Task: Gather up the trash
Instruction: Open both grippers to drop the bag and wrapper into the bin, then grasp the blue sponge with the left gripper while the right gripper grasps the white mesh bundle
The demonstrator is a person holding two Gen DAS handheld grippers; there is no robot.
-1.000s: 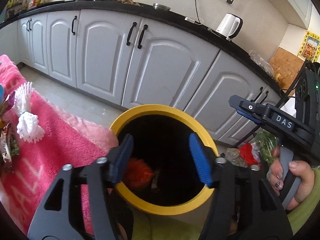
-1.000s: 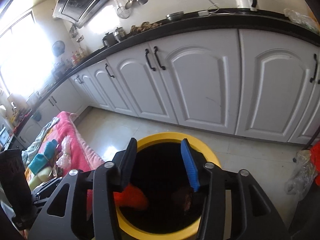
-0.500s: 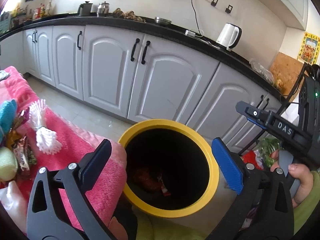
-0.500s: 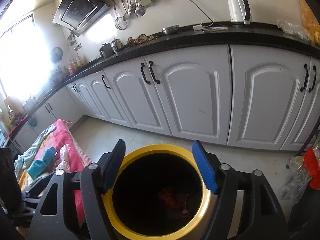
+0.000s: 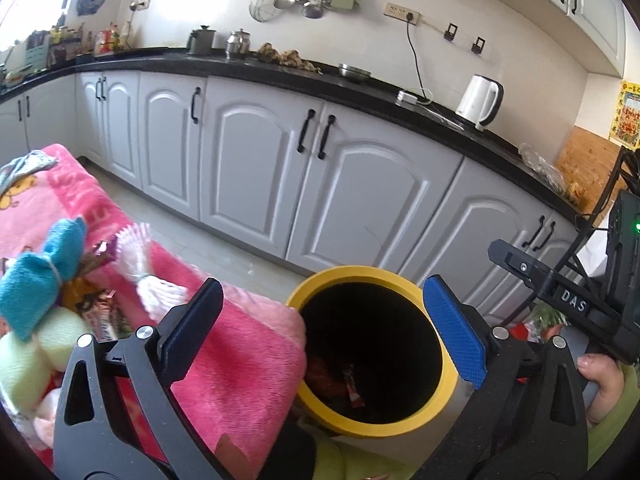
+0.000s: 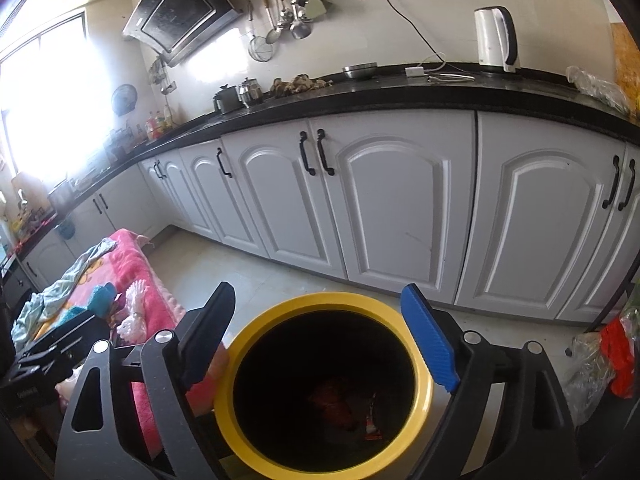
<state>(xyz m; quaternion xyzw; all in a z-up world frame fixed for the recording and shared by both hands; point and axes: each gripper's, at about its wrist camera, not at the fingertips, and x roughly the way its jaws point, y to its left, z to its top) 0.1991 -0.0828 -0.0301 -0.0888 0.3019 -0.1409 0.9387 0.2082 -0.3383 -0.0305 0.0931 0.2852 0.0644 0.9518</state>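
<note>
Nearest: left gripper [image 5: 325, 334] and right gripper [image 6: 320, 338], jaws spread wide and just opened further, nothing between them, above the yellow-rimmed bin [image 6: 425, 376]. Reddish trash [image 6: 334, 400] at the bin's bottom (dim); pink blanket [image 5: 244, 356] against its left rim. Beyond: bare floor [image 6: 256, 276], then white cabinets [image 6: 392, 204].

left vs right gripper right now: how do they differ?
The left gripper sits off-centre, one pad over the pink blanket; the right gripper straddles the yellow-rimmed bin squarely. The left gripper's jaws look wider than the right gripper's, which have just been opening. Both are empty, above the bin, with trash inside.
</note>
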